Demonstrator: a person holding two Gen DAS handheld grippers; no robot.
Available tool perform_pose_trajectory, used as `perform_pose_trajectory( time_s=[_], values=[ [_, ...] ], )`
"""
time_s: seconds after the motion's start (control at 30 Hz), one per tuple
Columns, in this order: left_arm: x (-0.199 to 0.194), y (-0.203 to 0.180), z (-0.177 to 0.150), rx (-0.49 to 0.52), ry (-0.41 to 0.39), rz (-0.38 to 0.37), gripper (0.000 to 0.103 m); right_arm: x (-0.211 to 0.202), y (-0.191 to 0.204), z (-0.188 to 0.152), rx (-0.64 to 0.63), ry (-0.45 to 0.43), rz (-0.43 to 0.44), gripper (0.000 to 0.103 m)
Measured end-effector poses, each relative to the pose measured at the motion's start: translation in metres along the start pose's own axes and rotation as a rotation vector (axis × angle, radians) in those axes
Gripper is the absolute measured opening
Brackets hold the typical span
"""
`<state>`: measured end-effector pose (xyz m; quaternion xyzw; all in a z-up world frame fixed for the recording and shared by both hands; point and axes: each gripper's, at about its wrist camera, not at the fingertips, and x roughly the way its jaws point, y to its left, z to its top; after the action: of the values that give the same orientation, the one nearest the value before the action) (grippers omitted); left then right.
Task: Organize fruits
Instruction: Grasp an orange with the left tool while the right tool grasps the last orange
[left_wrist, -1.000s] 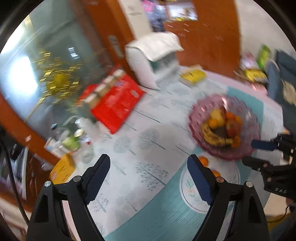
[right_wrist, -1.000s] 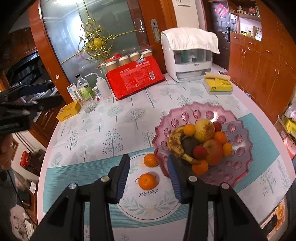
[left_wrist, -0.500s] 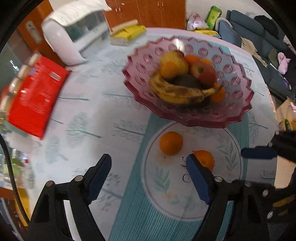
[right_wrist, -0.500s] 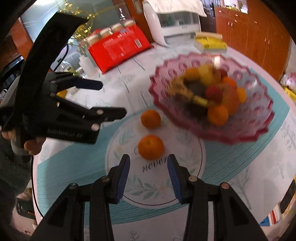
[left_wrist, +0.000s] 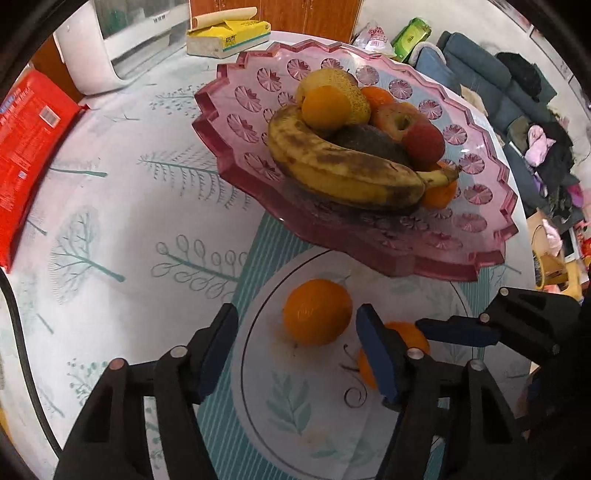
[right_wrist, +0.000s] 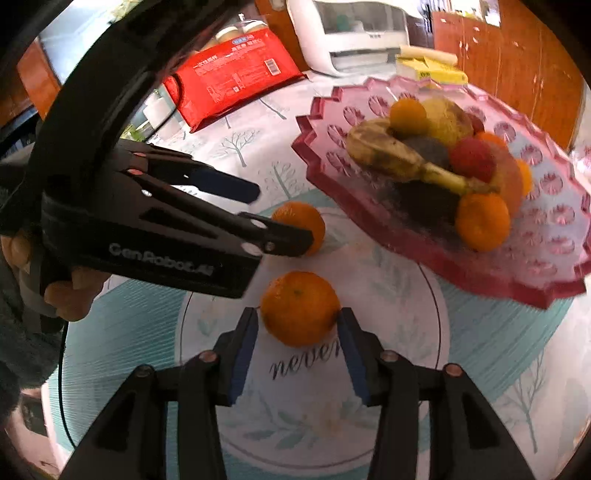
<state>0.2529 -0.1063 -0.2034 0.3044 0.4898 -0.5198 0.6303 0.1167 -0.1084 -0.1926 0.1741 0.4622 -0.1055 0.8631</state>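
Both grippers have dropped from above the table to the two loose oranges since a second ago. The left gripper (left_wrist: 293, 354) is closing, its jaws still apart around the farther orange (left_wrist: 317, 312) without pressing it; the right gripper (right_wrist: 295, 349) is opening, the nearer orange (right_wrist: 300, 308) between its pads, seemingly untouched. Each straddles its fruit, likely to lift it into the pink fruit bowl (left_wrist: 480, 254) just beyond. Both oranges rest on the tablecloth (left_wrist: 110, 206); being round, they have no real long axis, and the nearer one's stem dimple faces upward
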Motion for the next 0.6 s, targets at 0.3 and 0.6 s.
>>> perform_pose_trajectory(
  time_s=[0.3,0.6],
  values=[
    [0.011,0.008,0.002,-0.067,-0.02,-0.111,0.036,0.015,-0.001,0.001,-0.036,-0.003,0.007,0.049],
    [0.004,0.005,-0.018,-0.153,-0.03,-0.093,0.035,0.006,-0.003,-0.001,-0.046,-0.006,0.022,0.047]
  ],
)
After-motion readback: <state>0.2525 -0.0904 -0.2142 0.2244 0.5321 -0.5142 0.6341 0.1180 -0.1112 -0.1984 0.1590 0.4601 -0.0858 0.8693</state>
